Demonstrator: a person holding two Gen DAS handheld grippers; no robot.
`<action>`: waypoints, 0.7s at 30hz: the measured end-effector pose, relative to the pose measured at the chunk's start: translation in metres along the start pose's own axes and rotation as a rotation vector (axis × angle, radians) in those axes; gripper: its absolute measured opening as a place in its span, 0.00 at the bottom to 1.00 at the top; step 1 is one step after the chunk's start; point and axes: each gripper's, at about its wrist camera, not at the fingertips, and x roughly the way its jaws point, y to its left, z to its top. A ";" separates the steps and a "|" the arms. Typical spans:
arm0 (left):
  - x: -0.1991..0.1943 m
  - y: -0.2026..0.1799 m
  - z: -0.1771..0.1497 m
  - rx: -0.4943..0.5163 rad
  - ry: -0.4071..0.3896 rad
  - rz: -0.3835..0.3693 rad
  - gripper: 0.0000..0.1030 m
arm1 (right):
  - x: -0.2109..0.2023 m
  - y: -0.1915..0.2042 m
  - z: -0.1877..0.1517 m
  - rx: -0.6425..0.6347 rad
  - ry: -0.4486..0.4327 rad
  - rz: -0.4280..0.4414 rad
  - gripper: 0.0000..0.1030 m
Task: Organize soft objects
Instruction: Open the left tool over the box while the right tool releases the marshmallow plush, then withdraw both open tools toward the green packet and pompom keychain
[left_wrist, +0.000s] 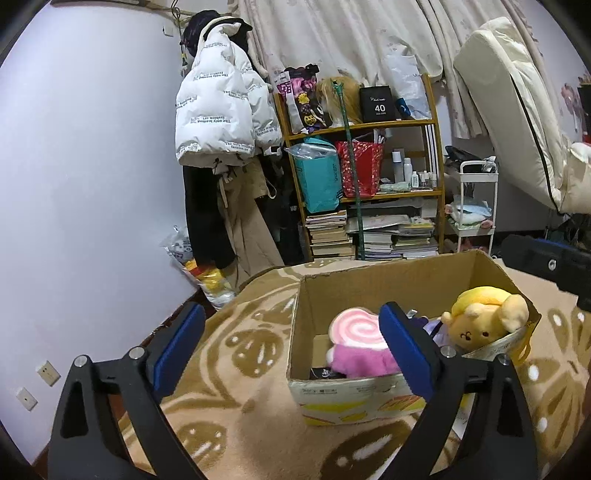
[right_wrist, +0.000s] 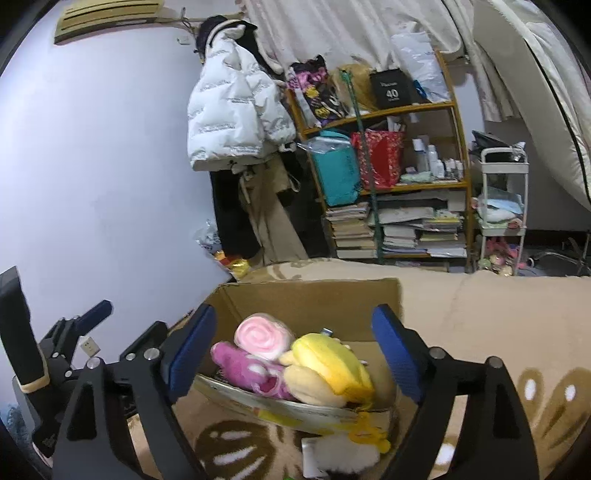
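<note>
An open cardboard box (left_wrist: 388, 284) stands on a beige patterned blanket (left_wrist: 229, 417). Inside lie a pink swirl lollipop plush (left_wrist: 360, 330), a magenta plush (left_wrist: 354, 360) and a yellow bear plush (left_wrist: 484, 321) leaning on the right wall. My left gripper (left_wrist: 291, 349) is open and empty, just left of and before the box. In the right wrist view the box (right_wrist: 314, 299) holds the lollipop plush (right_wrist: 260, 336), the magenta plush (right_wrist: 243, 369) and the yellow plush (right_wrist: 328, 369). My right gripper (right_wrist: 295, 354) is open and empty above the box's near edge. A white fluffy item (right_wrist: 343, 454) lies before the box.
A wooden shelf (left_wrist: 369, 125) with bags, bottles and stacked books stands behind, with a white jacket (left_wrist: 218, 110) hanging at its left. A white trolley (left_wrist: 476, 206) and a leaning mattress (left_wrist: 517, 110) are at the right. The left gripper shows at the left edge of the right wrist view (right_wrist: 74, 325).
</note>
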 end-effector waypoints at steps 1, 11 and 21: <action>-0.002 0.000 -0.001 -0.001 0.001 0.000 0.97 | -0.002 -0.001 0.000 0.001 0.010 -0.015 0.91; -0.025 -0.005 -0.006 0.011 0.055 -0.038 0.98 | -0.030 -0.007 0.000 0.008 0.027 -0.077 1.00; -0.055 -0.012 -0.005 -0.016 0.108 -0.081 0.98 | -0.070 0.005 -0.009 -0.055 0.044 -0.124 1.00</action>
